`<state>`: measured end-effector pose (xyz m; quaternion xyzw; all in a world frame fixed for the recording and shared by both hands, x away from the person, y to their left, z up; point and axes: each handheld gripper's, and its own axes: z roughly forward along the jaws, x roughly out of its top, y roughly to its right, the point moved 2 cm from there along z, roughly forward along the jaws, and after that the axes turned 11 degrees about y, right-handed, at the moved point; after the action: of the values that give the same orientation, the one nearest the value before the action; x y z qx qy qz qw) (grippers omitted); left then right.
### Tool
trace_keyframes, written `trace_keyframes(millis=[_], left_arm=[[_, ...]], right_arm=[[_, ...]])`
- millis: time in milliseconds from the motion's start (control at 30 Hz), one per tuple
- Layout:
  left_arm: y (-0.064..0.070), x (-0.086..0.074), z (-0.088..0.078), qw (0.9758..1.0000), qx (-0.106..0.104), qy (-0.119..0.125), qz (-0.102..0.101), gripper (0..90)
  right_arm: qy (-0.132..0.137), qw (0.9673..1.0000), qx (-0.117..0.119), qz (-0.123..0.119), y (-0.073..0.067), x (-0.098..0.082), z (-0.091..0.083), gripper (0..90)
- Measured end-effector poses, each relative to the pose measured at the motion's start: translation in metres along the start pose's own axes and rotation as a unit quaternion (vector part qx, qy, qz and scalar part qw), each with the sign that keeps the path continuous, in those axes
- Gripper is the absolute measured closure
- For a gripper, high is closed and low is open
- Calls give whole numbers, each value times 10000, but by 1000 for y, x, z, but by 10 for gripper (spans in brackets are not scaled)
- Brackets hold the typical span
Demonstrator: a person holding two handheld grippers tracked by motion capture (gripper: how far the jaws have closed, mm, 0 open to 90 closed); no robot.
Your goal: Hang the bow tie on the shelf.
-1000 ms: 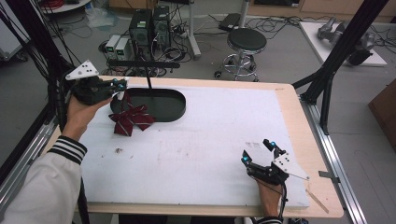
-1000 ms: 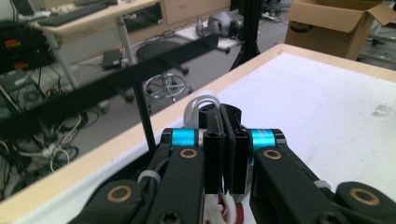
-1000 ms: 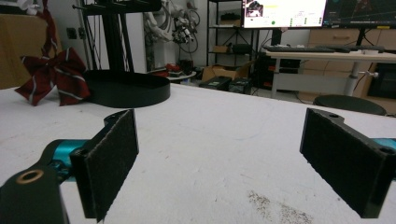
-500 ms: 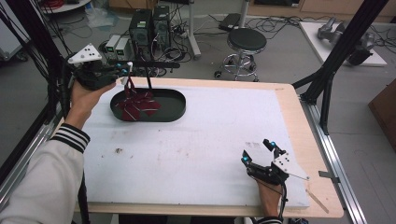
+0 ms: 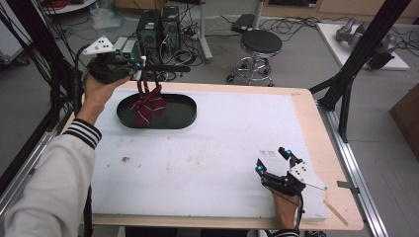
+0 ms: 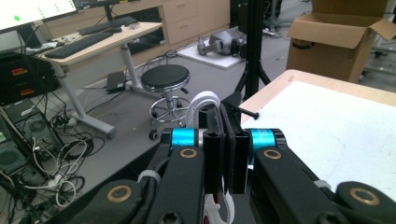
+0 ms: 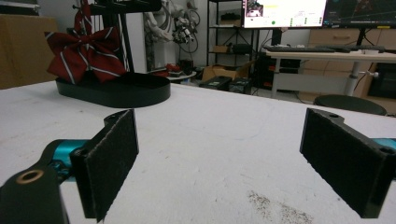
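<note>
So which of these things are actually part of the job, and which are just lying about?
In the job: left gripper, shut on the striped bow tie; black oval stand under it.

Lying about: right gripper, open and idle; stool; cardboard box; floor cables.

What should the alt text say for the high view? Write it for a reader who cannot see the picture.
A person's left gripper holds a dark red striped bow tie hanging over a black oval tray at the far left of a white-topped table. The right gripper rests open near the table's front right edge.
</note>
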<state>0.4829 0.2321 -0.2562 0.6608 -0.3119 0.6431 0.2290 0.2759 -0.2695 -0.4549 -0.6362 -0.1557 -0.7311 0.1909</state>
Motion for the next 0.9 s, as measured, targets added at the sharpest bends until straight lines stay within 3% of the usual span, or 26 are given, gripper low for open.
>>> trace_keyframes(millis=[367, 500, 767, 900], left_arm=[[-20, -4, 4, 9998, 204, -46, -46, 876], [-25, -11, 8, 9994, 298, -58, -170, 875], [-31, -16, 17, 9979, 589, -223, -143, 875], [-34, -17, 20, 9966, 691, -437, -74, 875]], right_arm=[[4, 10000, 2, 2, 0, 0, 0, 107], [4, 10000, 2, 4, 0, 0, 0, 107], [6, 10000, 5, -7, 0, 0, 0, 107], [24, 10000, 6, -16, 0, 0, 0, 107]])
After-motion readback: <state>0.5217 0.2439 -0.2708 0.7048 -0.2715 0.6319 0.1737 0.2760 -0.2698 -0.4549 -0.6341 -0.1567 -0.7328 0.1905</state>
